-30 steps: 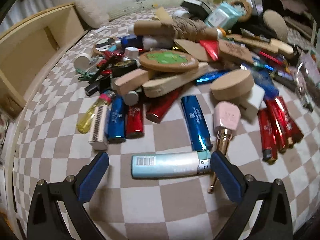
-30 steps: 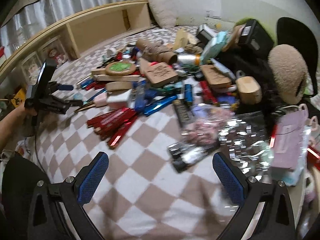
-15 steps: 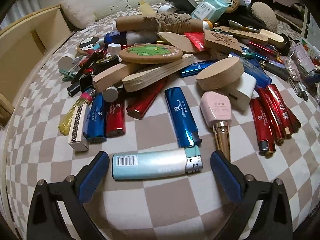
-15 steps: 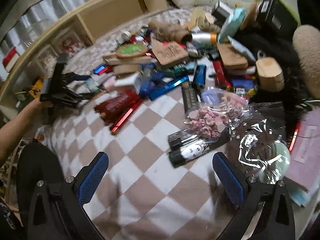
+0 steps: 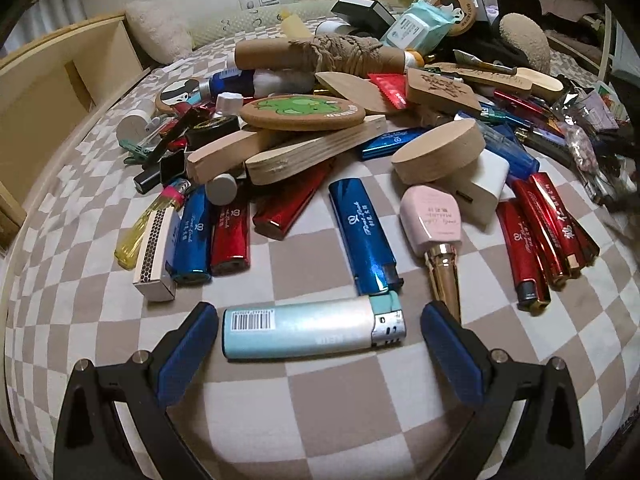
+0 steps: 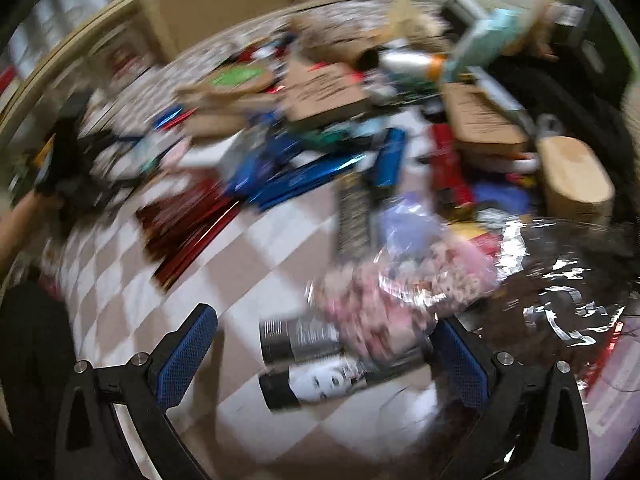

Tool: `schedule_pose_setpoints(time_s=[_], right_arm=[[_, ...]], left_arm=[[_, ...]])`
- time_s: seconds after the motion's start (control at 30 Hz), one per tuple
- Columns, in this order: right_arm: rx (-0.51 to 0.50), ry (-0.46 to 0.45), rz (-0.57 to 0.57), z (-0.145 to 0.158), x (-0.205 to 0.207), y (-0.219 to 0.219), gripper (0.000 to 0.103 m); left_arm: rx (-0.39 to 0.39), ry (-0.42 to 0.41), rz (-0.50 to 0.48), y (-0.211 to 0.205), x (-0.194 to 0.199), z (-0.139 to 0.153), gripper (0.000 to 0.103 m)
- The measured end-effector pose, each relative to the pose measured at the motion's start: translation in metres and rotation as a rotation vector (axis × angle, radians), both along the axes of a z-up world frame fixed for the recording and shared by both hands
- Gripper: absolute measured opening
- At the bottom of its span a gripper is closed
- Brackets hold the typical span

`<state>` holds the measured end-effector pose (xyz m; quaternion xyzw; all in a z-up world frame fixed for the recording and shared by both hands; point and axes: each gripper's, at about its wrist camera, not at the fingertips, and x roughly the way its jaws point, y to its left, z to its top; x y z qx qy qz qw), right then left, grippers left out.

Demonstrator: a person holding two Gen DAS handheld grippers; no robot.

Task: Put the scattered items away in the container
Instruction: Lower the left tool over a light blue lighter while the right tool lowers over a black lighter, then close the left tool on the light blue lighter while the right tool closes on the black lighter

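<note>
A pale blue lighter [image 5: 312, 327] with a barcode lies crosswise on the checked cloth, right between the blue pads of my open left gripper [image 5: 316, 356], not touched by either pad. Behind it lie a blue lighter [image 5: 362, 236], a pink-capped gold tube [image 5: 434, 232] and several red lighters [image 5: 536, 232]. The right wrist view is blurred. My right gripper [image 6: 320, 360] is open over two dark tubes in clear wrap [image 6: 320, 360], beside a crinkled clear bag of pink pieces [image 6: 384, 300]. No container can be picked out.
A heap of wooden blocks [image 5: 304, 152], a cork coaster [image 5: 302, 112], a twine-wrapped cardboard roll [image 5: 320, 58] and small bottles fills the far side. A wooden shelf [image 5: 48, 92] runs along the left. A person's hand holds the left gripper [image 6: 64, 172] at far left.
The left gripper has moved forward and down until the pale blue lighter sits between its pads. The right gripper has swung down toward the wrapped tubes and its view has blurred.
</note>
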<state>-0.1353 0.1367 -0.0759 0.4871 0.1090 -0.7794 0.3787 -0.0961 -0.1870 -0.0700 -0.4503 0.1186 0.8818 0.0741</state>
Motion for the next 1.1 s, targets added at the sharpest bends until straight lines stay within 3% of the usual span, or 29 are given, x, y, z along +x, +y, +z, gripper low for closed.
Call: schedule_pose_setpoints(time_s=[0.23,0.4,0.5,0.7,1.1], right_arm=[[-0.006,-0.007,0.027,0.000,0.036,-0.004,0.103],[0.000,0.039,-0.114,-0.002,0.045,-0.004,0.103],[0.016,0.075,-0.135,-0.004,0.051,-0.006,0.103],[0.014,0.085,-0.171,-0.008,0.049,-0.003,0.103],[0.011,0.104,-0.185,-0.008,0.050,-0.003,0.102]], left_arm=[[0.000,0.009,-0.003,0.000,0.001,-0.001,0.103],[0.007,0.019,-0.002,-0.001,0.001,-0.001,0.103],[0.007,0.027,-0.004,-0.001,0.002,-0.001,0.102],[0.000,0.054,0.002,0.001,0.006,0.000,0.091],[0.015,0.063,0.020,-0.002,0.005,0.000,0.083]])
